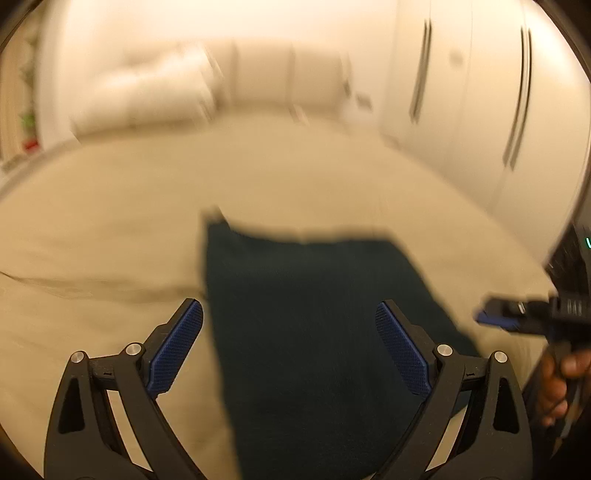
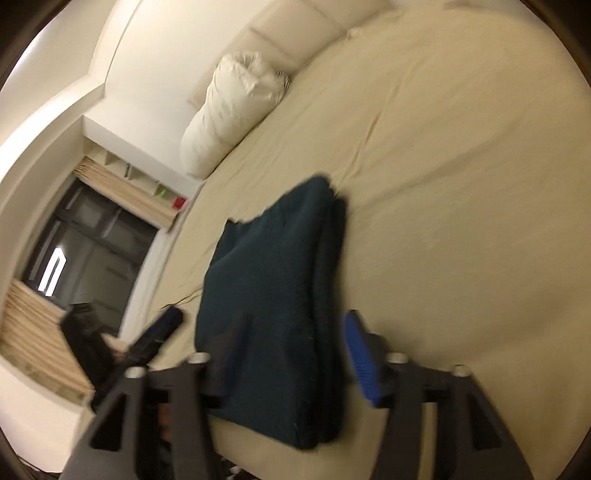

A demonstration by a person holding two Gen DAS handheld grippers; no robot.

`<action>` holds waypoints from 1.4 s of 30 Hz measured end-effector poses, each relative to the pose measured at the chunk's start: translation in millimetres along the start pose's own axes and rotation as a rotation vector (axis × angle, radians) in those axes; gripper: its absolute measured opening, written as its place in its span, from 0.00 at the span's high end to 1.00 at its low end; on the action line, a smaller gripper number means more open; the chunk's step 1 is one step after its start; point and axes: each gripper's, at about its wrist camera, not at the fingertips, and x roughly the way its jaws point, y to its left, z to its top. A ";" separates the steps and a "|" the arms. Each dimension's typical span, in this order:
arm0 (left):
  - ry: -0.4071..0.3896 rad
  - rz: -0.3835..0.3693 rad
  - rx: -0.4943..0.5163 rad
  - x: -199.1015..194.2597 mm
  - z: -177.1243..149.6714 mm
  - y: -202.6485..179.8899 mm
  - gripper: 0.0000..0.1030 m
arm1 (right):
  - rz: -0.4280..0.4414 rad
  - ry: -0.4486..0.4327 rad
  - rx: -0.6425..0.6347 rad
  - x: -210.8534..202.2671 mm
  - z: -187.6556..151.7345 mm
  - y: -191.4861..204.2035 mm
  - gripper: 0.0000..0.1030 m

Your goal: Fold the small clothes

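A dark teal garment lies folded flat on the beige bed sheet. My left gripper is open above its near part, the blue pads wide apart and holding nothing. In the right wrist view the same garment lies with stacked folded layers along its right edge. My right gripper is open above its near end and empty. The right gripper also shows at the right edge of the left wrist view, held by a hand. The left gripper shows in the right wrist view left of the garment.
A white pillow lies at the head of the bed by the padded headboard. White wardrobe doors stand to the right of the bed. A dark window with blinds is on the left wall.
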 end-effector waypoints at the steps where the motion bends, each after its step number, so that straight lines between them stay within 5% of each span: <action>1: -0.072 0.043 0.009 -19.7 7.7 -1.0 0.02 | -0.032 -0.040 -0.043 -15.5 -0.3 10.6 0.40; 5: -0.259 0.212 0.073 -88.7 30.6 -12.7 0.00 | -0.145 -0.205 -0.205 -61.4 -1.9 48.7 0.20; 7: -0.284 0.262 0.066 -108.6 35.1 -17.2 0.00 | -0.145 -0.310 -0.254 -82.6 -3.1 69.8 0.00; 10: -0.251 0.321 0.081 -127.9 41.5 -18.5 0.00 | -0.126 -0.477 -0.297 -109.2 -0.2 100.3 0.00; 15: -0.112 0.219 0.006 -147.7 36.7 -19.7 0.00 | -0.208 -0.517 -0.355 -127.3 9.0 136.7 0.00; 20: 0.092 0.227 -0.041 -109.6 19.4 -22.5 0.00 | -0.296 -0.387 -0.387 -105.8 8.2 152.1 0.00; 27: 0.192 0.219 -0.033 -54.8 -4.0 -25.1 0.00 | -0.501 -0.137 -0.378 -39.6 -19.5 121.4 0.00; 42: 0.269 0.250 -0.082 -7.2 -18.2 7.7 0.00 | -0.523 -0.057 -0.340 -26.1 -26.2 115.2 0.00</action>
